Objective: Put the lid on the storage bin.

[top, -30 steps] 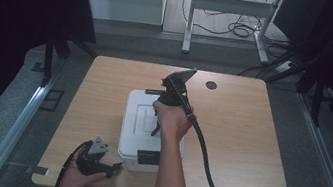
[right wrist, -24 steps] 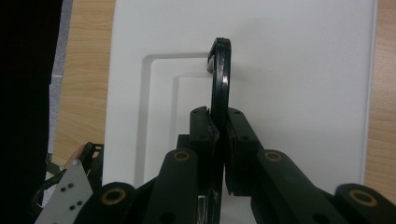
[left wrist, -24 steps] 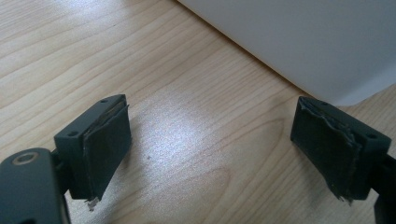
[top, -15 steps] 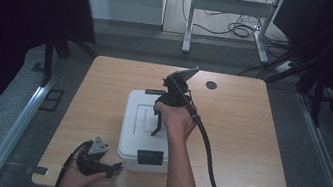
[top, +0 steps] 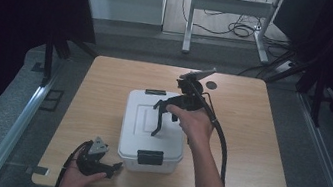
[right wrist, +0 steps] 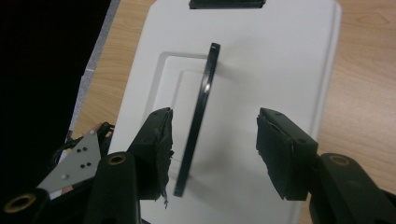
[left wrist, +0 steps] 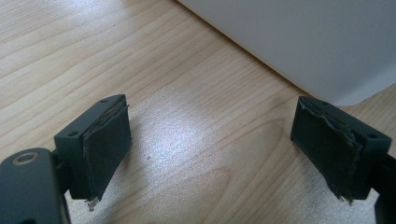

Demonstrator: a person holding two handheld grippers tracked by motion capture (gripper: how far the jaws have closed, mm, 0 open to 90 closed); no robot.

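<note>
Right gripper (right wrist: 212, 154) hovers over white storage box (top: 154, 127) at table (top: 258, 138) centre, jaws spread either side of raised black carry handle (right wrist: 201, 116), nothing clamped. Centre handle btwn pads, then close squarely. Left gripper (left wrist: 212, 140) sits low near box front corner, jaws wide, empty. Latches' lock state unclear; box contents hidden.

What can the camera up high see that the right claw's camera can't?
From up high you get the whole table, the person's right arm and a metal frame on the floor behind. The right claw's camera gives a close look: the right claw is open, with its torn pads on either side of the raised black handle. Both show the white box, that handle and the left claw beside the box.
</note>
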